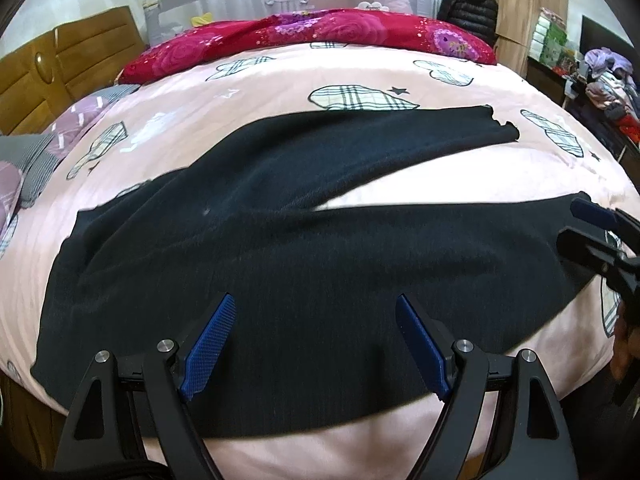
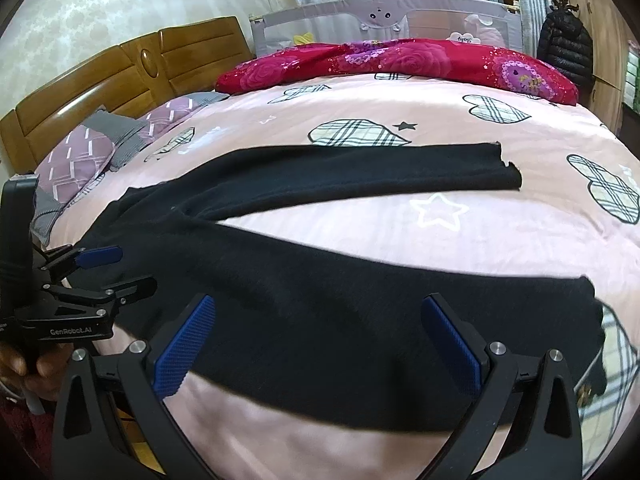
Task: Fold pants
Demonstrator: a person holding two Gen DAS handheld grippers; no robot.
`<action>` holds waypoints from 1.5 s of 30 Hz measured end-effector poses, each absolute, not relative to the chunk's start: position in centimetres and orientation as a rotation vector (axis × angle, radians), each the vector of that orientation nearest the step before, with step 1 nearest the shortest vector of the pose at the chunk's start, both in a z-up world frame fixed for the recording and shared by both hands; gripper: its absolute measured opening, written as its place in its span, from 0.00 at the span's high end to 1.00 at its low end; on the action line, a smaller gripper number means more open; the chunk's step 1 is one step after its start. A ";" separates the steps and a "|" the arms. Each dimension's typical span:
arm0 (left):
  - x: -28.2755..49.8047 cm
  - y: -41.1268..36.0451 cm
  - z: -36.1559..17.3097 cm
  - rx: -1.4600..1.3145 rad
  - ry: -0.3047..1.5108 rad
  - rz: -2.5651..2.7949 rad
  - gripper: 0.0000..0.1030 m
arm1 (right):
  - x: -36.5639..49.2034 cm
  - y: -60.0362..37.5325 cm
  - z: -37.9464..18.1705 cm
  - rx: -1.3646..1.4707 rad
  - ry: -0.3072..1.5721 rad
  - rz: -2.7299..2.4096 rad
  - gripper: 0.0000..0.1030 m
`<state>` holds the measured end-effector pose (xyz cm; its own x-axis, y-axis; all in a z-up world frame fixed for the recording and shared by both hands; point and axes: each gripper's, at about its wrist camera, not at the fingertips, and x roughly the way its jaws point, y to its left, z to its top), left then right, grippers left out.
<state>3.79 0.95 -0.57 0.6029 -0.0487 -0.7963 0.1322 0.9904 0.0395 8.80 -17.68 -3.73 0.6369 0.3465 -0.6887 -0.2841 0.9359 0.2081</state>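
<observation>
Black knit pants (image 1: 280, 264) lie spread flat on a pink bedspread (image 1: 248, 92), waist to the left, the two legs splayed apart to the right. They also show in the right wrist view (image 2: 320, 304). My left gripper (image 1: 314, 308) is open above the near leg by the waist, holding nothing. My right gripper (image 2: 318, 312) is open above the near leg closer to its cuff, holding nothing. The right gripper also shows at the right edge of the left wrist view (image 1: 592, 224). The left gripper also shows at the left of the right wrist view (image 2: 120, 268).
A red floral quilt (image 1: 320, 32) lies along the bed's far side. Purple and grey pillows (image 2: 88, 152) sit by the wooden headboard (image 2: 120, 72). A grey bed rail (image 2: 384, 16) stands behind. A black puffer jacket (image 1: 468, 4) hangs at back right. Cluttered shelves (image 1: 600, 76) stand right.
</observation>
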 end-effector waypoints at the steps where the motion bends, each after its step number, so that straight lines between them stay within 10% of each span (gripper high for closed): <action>1: 4.5 0.8 -0.4 0.105 0.920 -0.113 0.19 | 9.2 -17.9 -3.7 0.070 0.799 0.354 0.01; 36: 30.6 -0.8 -1.5 0.251 1.118 -0.394 0.19 | 35.2 -31.9 -3.6 0.136 0.935 0.272 0.01; 45: 33.7 -1.8 -5.0 0.250 1.259 -0.460 0.26 | 38.8 -31.8 -7.0 0.107 1.047 0.312 0.20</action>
<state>33.71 -1.78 -5.01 0.2326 -0.1959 -0.9526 0.4645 0.8829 -0.0682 38.76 -31.84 -7.00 0.4605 0.3038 -0.8341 -0.2028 0.9508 0.2343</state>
